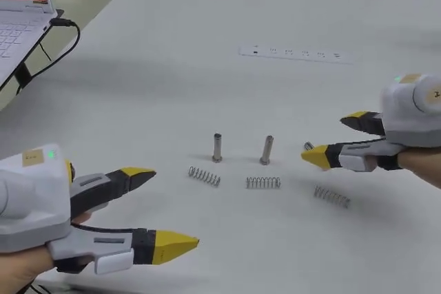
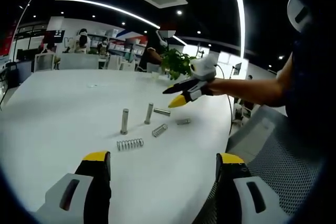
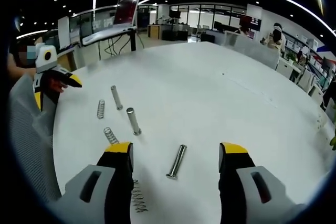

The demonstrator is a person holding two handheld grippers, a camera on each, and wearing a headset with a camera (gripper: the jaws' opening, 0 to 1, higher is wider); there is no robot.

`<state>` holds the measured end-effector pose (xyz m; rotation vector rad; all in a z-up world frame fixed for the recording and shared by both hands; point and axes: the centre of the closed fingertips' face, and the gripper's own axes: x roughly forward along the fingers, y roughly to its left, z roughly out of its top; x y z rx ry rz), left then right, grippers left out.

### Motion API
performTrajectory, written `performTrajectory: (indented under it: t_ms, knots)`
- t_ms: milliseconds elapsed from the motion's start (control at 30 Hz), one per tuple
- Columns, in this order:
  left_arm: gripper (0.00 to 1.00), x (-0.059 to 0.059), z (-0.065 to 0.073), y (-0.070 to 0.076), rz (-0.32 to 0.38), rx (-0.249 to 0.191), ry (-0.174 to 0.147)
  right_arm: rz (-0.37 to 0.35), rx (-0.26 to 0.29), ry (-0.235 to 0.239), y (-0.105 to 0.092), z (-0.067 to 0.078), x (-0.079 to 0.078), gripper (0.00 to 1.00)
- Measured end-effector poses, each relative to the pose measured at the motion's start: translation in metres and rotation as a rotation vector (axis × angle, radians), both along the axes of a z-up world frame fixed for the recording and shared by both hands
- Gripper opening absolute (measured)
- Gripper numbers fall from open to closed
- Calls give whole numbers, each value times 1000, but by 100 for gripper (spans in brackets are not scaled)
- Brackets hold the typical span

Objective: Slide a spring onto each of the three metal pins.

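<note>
Bright, even light; fisheye-warped edges

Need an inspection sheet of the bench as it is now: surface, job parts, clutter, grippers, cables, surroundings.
Surface: white table, flat, with a socket strip on the far side.
Job's things: two pins upright; third pin lying flat; three springs lying loose, none on a pin.
Clutter: nothing seen.
Grippers: left gripper open, short of the parts; right gripper open, the third pin between its jaws, not gripped.
Cables: black cable running from the laptop at the left edge.
Surroundings: open office, people and a plant behind.
</note>
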<state>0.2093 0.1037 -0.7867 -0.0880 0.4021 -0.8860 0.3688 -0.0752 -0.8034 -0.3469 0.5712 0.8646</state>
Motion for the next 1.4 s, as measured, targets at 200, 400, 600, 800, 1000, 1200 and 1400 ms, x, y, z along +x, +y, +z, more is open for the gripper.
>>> performTrajectory:
  t_ms: [200, 400, 600, 800, 1000, 1200, 1400]
  knots:
    - [79, 0, 0, 0, 2, -2, 1, -26, -13, 28, -1, -7, 7, 60]
    - [79, 1, 0, 0, 5, -3, 0, -44, -44, 56, -2, -18, 12, 54]
    - [79, 1, 0, 0, 5, -2, 2, -61, -55, 89, 0, -24, 14, 46]
    - [78, 1, 0, 1, 6, -5, 3, -76, -80, 122, 2, -31, 14, 37]
    - [78, 1, 0, 1, 6, -8, 1, -86, -101, 145, 3, -37, 13, 30]
    - [77, 1, 0, 1, 6, -8, 0, -111, -114, 165, 4, -41, 14, 22]
    - [77, 1, 0, 2, 7, -10, 0, -121, -137, 175, 4, -44, 16, 16]
